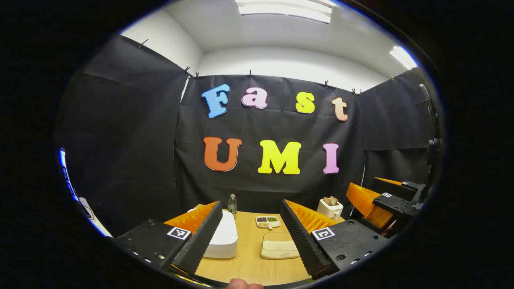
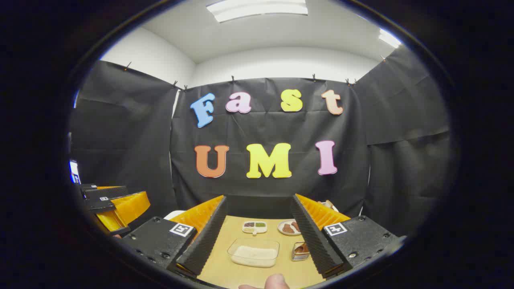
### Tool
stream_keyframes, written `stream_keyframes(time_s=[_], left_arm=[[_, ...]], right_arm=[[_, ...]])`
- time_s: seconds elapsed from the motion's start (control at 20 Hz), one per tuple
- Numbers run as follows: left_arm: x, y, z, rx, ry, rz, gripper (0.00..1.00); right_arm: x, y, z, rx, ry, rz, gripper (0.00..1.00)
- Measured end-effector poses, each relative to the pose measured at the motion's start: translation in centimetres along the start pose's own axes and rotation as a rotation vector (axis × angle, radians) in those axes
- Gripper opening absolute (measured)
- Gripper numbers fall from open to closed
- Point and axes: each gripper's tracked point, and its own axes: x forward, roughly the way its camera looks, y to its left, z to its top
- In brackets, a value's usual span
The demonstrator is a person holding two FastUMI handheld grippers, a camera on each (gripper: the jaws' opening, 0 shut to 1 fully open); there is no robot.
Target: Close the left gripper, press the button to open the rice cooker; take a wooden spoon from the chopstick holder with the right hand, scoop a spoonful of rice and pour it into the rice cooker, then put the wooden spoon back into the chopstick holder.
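both grippers wide, nothing held yet

your left gripper (image 1: 251, 241) has its fingers spread apart over the desk (image 1: 249, 261), with the white rice cooker (image 1: 223, 239) just behind the left finger. it looks rigid and smooth, so close up and press squarely. your right gripper (image 2: 257, 241) gapes above the clear rice container (image 2: 253, 252). i cannot make out the spoon or its holder.

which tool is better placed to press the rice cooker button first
Left. In the left gripper view the white rice cooker lies just ahead of the left tool, beside its left finger. The right tool faces the clear rice container instead.
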Motion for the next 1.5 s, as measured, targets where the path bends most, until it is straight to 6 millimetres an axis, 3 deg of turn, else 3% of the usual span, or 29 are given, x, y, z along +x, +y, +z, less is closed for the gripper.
stream_keyframes(time_s=[0.95,1.5], left_arm=[[1.2,1.0,-0.8,-0.006,0.022,0.024,0.94],[2.8,1.9,-2.2,0.007,0.035,0.055,0.94]], right_arm=[[2.3,0.8,-0.5,0.008,0.021,0.030,1.00],[4.1,1.1,-2.4,0.008,0.070,0.068,1.00]])
